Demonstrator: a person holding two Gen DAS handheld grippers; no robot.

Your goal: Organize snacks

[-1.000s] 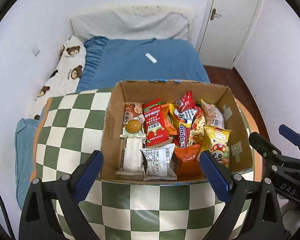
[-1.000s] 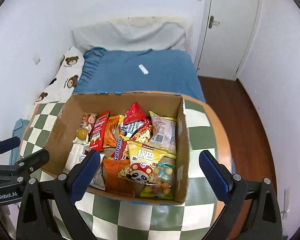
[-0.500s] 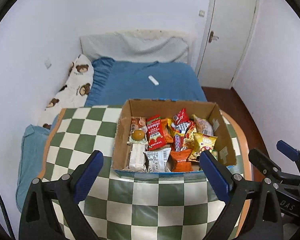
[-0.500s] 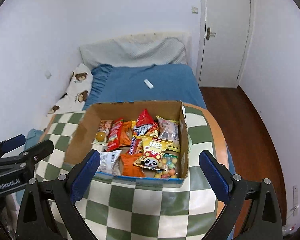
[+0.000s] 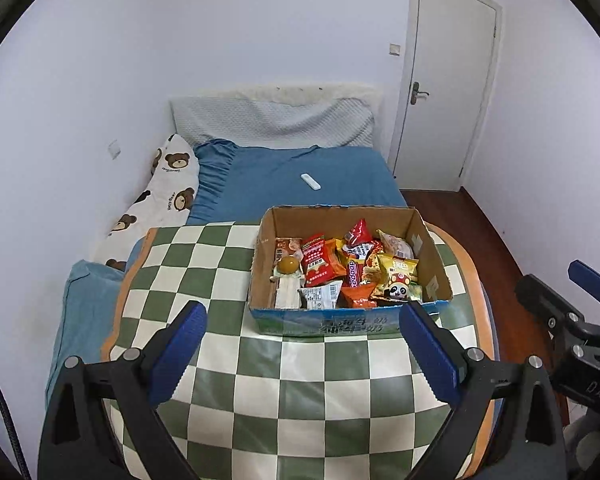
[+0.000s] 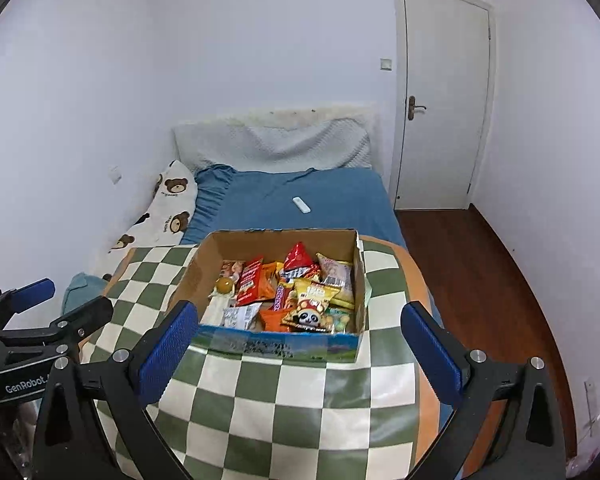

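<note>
1. I am holding my left gripper (image 5: 302, 354) with fingers spread wide, gripping nothing.
2. I am holding my right gripper (image 6: 300, 354) likewise.
3. The cardboard snack box (image 5: 350, 322) is sitting at frame center on the checkered table (image 5: 300, 396), packets (image 5: 320, 266) filling it.

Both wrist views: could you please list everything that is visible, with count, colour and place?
cardboard box: one, brown with blue printed front, on the table
snack packets: many, exact count unclear; red, orange, yellow, white; inside the box
panda packet: one, yellow, box's front right
round snack: one, amber, box's left side
table: one, green and white checked cover
bed: one, blue sheet, behind the table
bear pillow: one, white with brown bears, by the left wall
remote: one, white, on the bed
door: one, white, shut, far right
left gripper: open, empty
right gripper: open, empty
</note>
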